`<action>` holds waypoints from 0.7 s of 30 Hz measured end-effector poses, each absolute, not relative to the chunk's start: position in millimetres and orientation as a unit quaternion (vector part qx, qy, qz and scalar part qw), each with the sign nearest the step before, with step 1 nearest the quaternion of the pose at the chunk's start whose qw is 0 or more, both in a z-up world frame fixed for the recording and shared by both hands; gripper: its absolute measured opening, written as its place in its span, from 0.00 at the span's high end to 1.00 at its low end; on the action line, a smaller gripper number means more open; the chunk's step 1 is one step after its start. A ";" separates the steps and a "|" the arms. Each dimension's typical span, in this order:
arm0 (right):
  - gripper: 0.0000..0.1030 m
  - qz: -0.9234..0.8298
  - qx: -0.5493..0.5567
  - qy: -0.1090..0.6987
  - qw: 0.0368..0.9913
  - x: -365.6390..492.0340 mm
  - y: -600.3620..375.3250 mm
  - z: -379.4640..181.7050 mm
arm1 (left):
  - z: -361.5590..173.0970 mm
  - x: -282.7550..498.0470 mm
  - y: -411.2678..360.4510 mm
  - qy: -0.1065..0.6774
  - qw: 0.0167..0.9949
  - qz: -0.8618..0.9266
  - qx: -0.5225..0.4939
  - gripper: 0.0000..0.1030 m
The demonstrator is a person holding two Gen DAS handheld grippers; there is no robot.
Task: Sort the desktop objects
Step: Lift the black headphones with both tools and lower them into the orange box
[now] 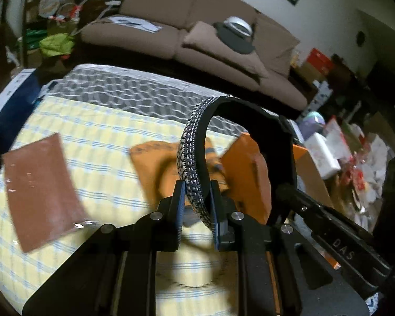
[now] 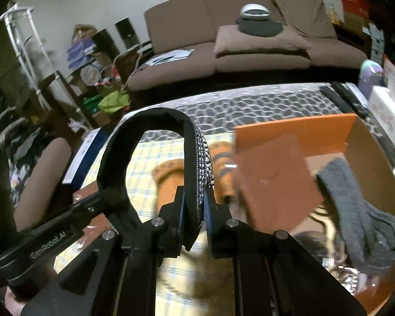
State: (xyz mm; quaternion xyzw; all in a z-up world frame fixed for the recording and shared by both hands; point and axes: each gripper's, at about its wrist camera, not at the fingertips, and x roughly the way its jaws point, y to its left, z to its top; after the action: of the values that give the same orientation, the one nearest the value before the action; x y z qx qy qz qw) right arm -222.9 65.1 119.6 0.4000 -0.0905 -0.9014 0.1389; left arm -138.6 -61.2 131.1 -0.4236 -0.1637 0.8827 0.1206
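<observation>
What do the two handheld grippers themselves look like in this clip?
Both the left gripper and right gripper are matte black with silver round bolts and blue-faced finger pads. The handles carry white lettering: "DAS" on one, "GenRobot.AI" on the other.

The left gripper (image 1: 197, 205) is held raised, its two fingers closed tight on one end of a headband (image 1: 194, 155). The right gripper (image 2: 194, 210) is held level beside it, its fingers clamped on the other end.
</observation>
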 end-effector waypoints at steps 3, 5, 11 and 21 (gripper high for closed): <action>0.87 -0.903 0.398 -0.100 0.124 -219.8 93.9 120.9 | 128.4 -141.8 -30.6 -0.161 0.139 0.878 -0.429 0.84; 0.87 -0.903 0.401 -0.108 0.113 -218.3 112.8 119.3 | 126.5 -143.5 -13.6 -0.159 0.149 0.875 -0.432 0.84; 0.87 -0.895 0.416 -0.134 0.083 -218.6 166.0 106.6 | 121.0 -153.4 42.0 -0.129 0.176 0.870 -0.442 0.84; 0.87 -0.880 0.449 -0.139 0.062 -229.0 201.0 76.8 | 92.4 -174.3 67.4 -0.122 0.188 0.851 -0.475 0.84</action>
State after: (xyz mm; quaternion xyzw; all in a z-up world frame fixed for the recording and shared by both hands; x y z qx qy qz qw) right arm -229.0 201.0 76.8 0.4490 -0.1390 -0.8804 0.0622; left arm -174.3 67.4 92.4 -0.4747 -0.1221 0.8511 0.1879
